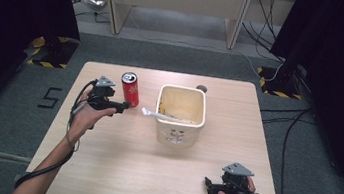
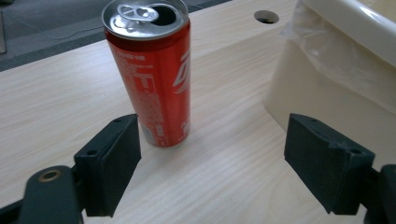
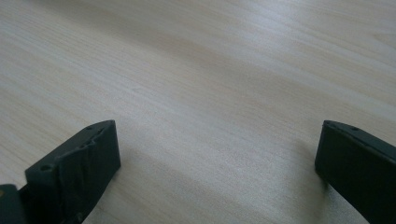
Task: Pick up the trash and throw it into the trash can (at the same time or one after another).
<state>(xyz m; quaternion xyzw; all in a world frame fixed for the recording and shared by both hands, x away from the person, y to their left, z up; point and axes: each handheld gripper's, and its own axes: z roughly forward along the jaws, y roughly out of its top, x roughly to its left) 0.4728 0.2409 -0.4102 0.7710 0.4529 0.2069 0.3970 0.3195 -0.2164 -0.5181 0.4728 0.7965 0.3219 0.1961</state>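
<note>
Left gripper (image 2: 212, 165) open at the can (image 2: 154, 74).

The can stands upright on the counter (image 1: 115, 170), left of the bin (image 1: 181, 116), and your left jaws gape wide just short of it. Its tab is popped, so judge it light, thin-walled, slick and easy to dent or tip; close gently around mid-body. Your right gripper (image 3: 217, 172) idles open, well apart from the bin, near the counter's front edge.
</note>
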